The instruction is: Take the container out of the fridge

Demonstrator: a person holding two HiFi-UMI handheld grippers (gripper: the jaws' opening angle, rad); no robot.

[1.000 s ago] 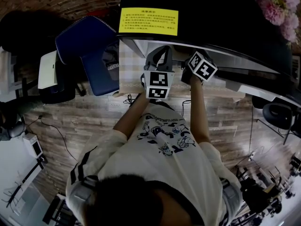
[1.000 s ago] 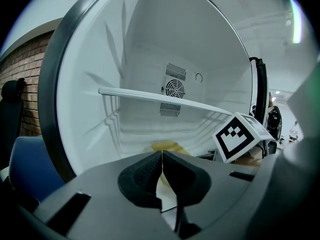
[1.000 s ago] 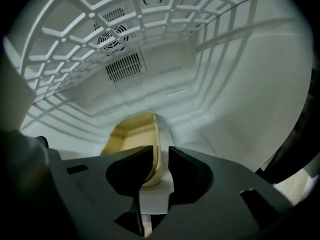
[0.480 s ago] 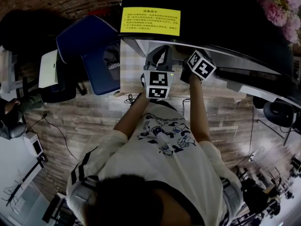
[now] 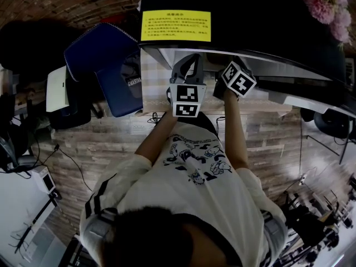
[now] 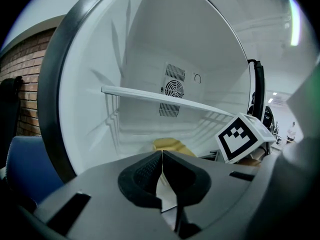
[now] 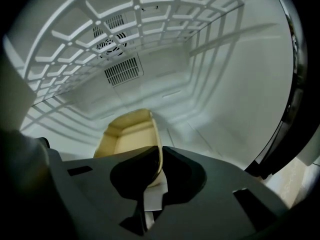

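Now: right gripper (image 7: 158, 156) fingers pinch the container (image 7: 125, 134) rim inside the fridge (image 7: 225, 84); left gripper (image 6: 162, 159) fingers pressed together, empty, at the fridge opening. Grasp made; withdrawal remains.

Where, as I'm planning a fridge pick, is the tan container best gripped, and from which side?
Pinch the container's thin upright side wall near its front end, one jaw inside, one outside, coming straight in through the fridge's open front. It is open-topped and sits under the shelf; the right gripper grips there.
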